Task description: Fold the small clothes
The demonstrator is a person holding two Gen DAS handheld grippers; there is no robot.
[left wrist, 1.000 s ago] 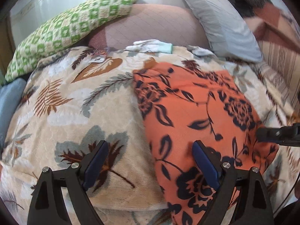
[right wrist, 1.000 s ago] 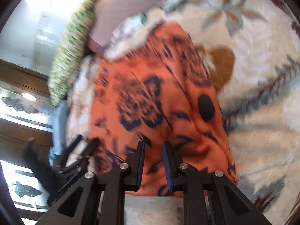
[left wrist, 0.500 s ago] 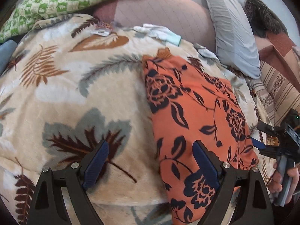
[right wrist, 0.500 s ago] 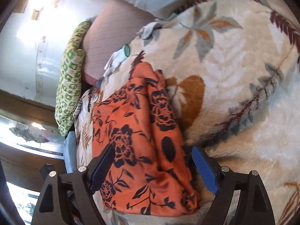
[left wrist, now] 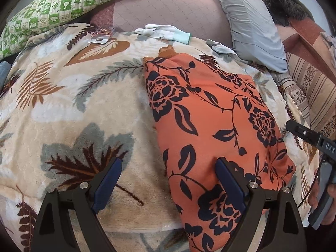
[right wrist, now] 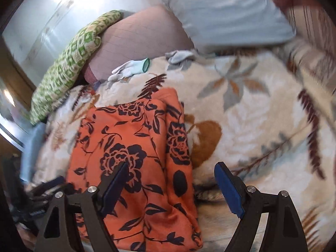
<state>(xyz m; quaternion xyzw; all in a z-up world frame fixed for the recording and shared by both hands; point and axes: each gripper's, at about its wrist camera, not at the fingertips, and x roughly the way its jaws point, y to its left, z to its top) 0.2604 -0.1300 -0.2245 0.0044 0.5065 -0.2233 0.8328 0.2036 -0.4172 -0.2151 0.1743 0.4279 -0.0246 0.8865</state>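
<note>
Looking along your left gripper, you lose the near end of the orange floral garment under the right-hand finger and off the bottom edge, so its hem cannot be made out. Your right gripper view is smeared with motion blur, worst along the right side and lower left, where a dark shape is probably the other tool, though it is too blurred to be sure. In the left view only a bar of your right tool and part of your hand show at the right edge.

Count one garment, folded into a long strip with a doubled layer along one side, lying flat on the blanket. Two white gloves lie at the far edge, one with a green cuff. Three pillows lean behind them: one green checked pillow, one mauve cushion, one grey pillow. A small packet rests near the blanket's far corner.

Your left jaws are spread wide, straddling the garment's left edge without pinching it. Your right jaws have just been opening and now stand wide apart over the garment's near right side, gripping nothing.

All this sits on a bed with a cream leaf-patterned fleece blanket, a striped cover to the right, and a pale glossy wall behind.
</note>
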